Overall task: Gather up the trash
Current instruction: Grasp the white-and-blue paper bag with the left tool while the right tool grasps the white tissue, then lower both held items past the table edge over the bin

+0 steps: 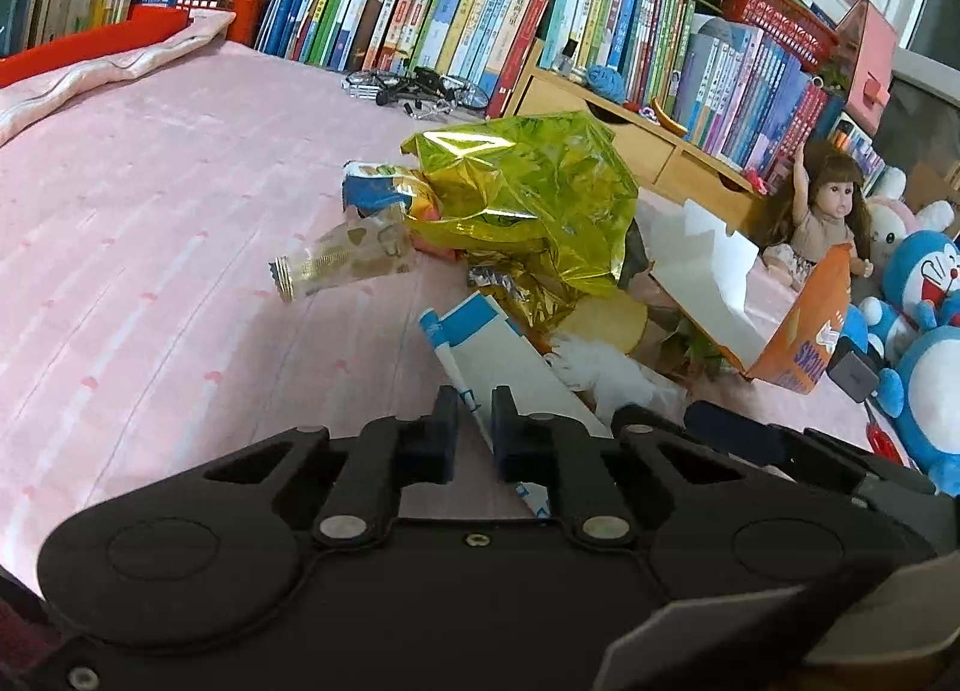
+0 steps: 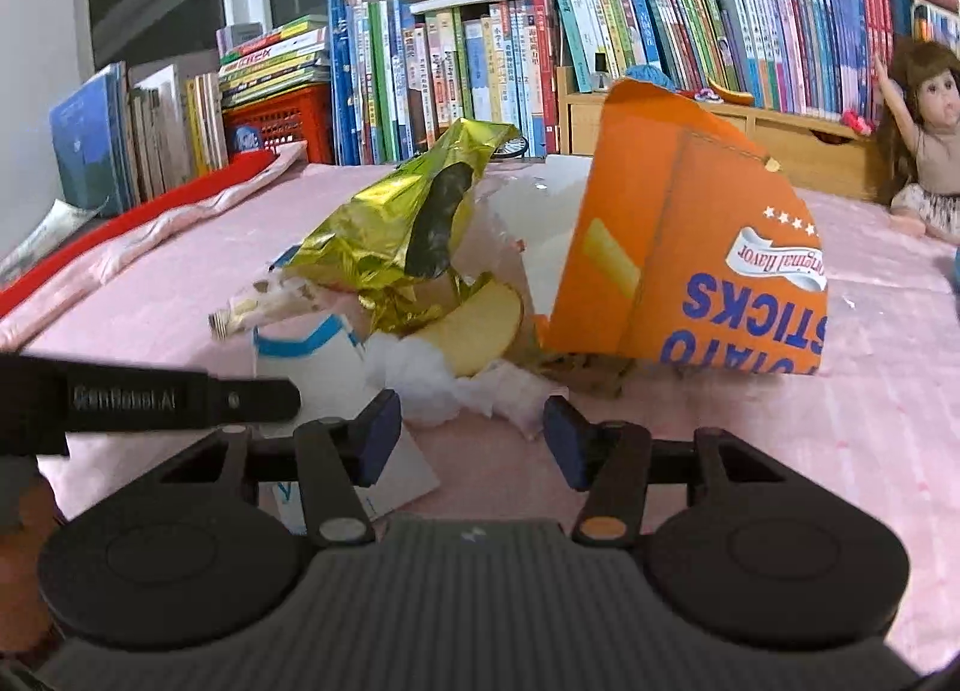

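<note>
A heap of trash lies on the pink sheet [image 1: 150, 223]. It holds a crumpled gold foil wrapper [image 1: 528, 199] [image 2: 390, 235], an orange potato-sticks box [image 1: 810, 325] [image 2: 690, 259], an apple slice [image 2: 474, 331], a wad of white tissue [image 1: 600, 373] [image 2: 432, 385] and a clear gold-printed cup [image 1: 336, 265]. My left gripper [image 1: 477, 412] is shut on the near edge of a flattened white-and-blue carton [image 1: 498, 349] [image 2: 312, 355]. My right gripper [image 2: 471, 421] stands open just short of the tissue, with nothing pinched between its pads.
Rows of books [image 1: 456, 12] and a wooden drawer unit [image 1: 648, 150] line the far side. A doll [image 1: 822, 217] and blue plush toys [image 1: 924, 283] sit at the right. Spectacles [image 1: 420, 87] lie near the books. A folded pink-and-red blanket [image 1: 90, 66] lies far left.
</note>
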The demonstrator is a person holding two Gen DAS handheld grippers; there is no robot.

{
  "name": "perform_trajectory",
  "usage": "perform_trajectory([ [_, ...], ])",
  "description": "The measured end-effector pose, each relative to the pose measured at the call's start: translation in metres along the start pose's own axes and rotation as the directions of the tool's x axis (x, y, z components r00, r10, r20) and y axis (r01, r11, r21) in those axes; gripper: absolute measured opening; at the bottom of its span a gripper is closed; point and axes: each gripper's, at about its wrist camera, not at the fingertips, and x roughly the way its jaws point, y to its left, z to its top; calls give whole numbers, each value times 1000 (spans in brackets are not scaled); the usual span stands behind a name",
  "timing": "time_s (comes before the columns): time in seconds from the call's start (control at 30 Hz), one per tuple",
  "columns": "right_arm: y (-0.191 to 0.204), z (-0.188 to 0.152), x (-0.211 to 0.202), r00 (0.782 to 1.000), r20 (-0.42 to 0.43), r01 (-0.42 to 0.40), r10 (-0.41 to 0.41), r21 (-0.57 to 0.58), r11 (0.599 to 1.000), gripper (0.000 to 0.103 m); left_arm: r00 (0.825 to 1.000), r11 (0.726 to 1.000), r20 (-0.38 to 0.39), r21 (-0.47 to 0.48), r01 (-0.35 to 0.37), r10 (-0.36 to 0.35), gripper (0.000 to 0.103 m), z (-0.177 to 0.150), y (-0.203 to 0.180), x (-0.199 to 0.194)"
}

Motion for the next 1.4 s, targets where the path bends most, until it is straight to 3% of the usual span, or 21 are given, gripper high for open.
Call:
perform_trajectory([
  [0.17,4,4,-7,999,43,3,-2,-27,1000,64,999,1000,35,18,-5,5,8,2,-2,-12],
  [0.27,12,9,-2,999,49,-16,18,-58,998,57,998,999,62,43,-18,15,7,4,-5,-21],
  [0.37,22,11,8,999,36,-24,28,-89,996,48,996,997,79,65,-40,34,6,6,-6,-27],
  [0.43,26,11,15,999,12,-39,40,-94,995,33,996,997,79,65,-50,45,6,5,-5,-29],
  [0.57,35,7,9,999,29,-22,25,-123,992,28,996,997,78,53,-53,49,6,4,1,-33],
  [0.97,29,-16,-62,995,85,-46,51,-59,997,26,996,1000,88,9,2,-2,3,-14,12,-85],
  [1.13,31,-44,-98,995,43,-85,86,-14,996,26,999,1000,53,8,13,-14,3,-36,14,-112],
  [1.4,32,-83,-124,988,-93,-119,126,80,990,26,996,996,-94,83,9,-1,3,-79,12,-129],
])
